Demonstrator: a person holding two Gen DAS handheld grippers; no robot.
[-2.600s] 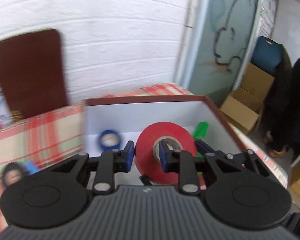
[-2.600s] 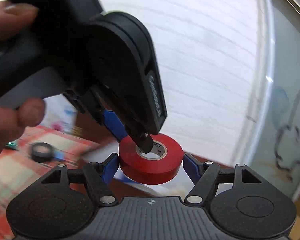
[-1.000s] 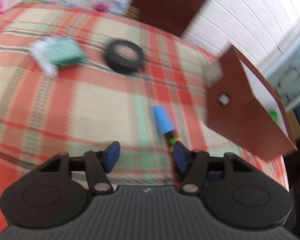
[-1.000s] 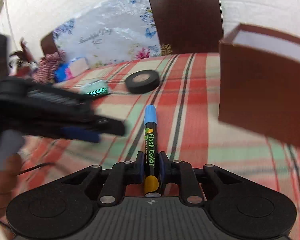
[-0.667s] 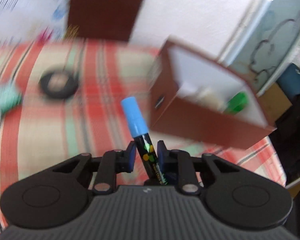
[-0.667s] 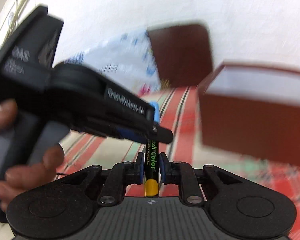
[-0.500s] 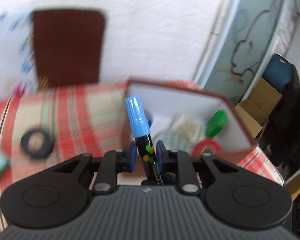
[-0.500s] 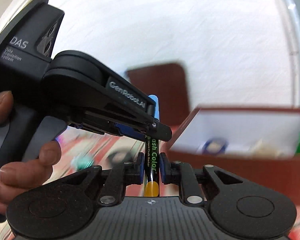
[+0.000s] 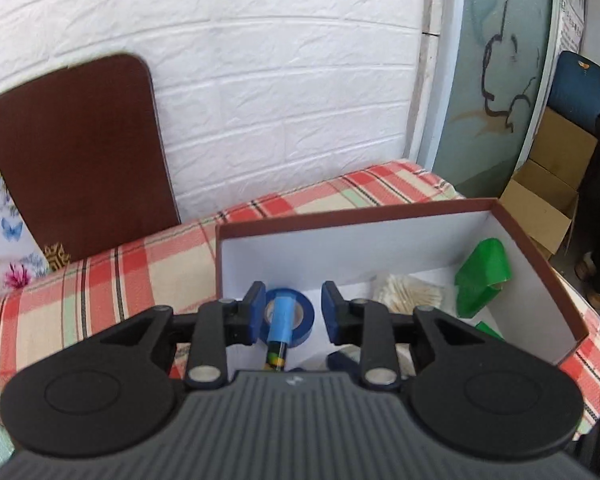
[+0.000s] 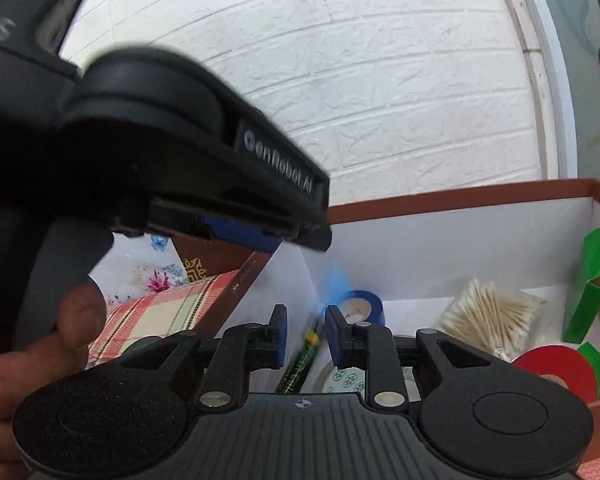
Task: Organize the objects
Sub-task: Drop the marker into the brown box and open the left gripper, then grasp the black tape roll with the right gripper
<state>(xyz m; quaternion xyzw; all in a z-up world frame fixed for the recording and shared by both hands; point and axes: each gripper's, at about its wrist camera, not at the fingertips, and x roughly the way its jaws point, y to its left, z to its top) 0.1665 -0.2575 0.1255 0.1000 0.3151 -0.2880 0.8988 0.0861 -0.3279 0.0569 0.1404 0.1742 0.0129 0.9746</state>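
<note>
Left gripper: black two-finger left gripper (image 9: 293,312) with blue pads, held over the near-left part of the box; jaws spread apart — released, clasping nothing; in the right wrist view its body (image 10: 266,236) crosses the upper left, a hand (image 10: 56,344) on its handle.
Right gripper: black right gripper (image 10: 306,334) of the same build, low over the near edge of the box; jaws parted, pads clear of the marker — released.
Marker: black-bodied marker with a light-blue cap (image 9: 278,330); between the left gripper's pads but touching neither; cap end pointing far, overlapping the blue roll in view; motion-blurred in the right wrist view (image 10: 306,354), so whether it rests on anything cannot be told.
Box: brown-rimmed rectangular cardboard box with white inside walls (image 9: 356,218), open top, on the right part of the table.
Box contents: roll of blue tape (image 9: 300,314) at the far-left floor; bundle of cotton swabs (image 10: 488,318) right of it; folded green paper carton (image 9: 482,280) leaning on the right wall; roll of red tape (image 10: 556,372) near-right.
Table: red-and-cream plaid tablecloth (image 9: 112,276) under the box.
Background: dark brown rounded board (image 9: 80,152) leaning on a white brick-pattern wall (image 9: 280,80), far left; open plain cardboard cartons (image 9: 548,204) on the floor, far right.
</note>
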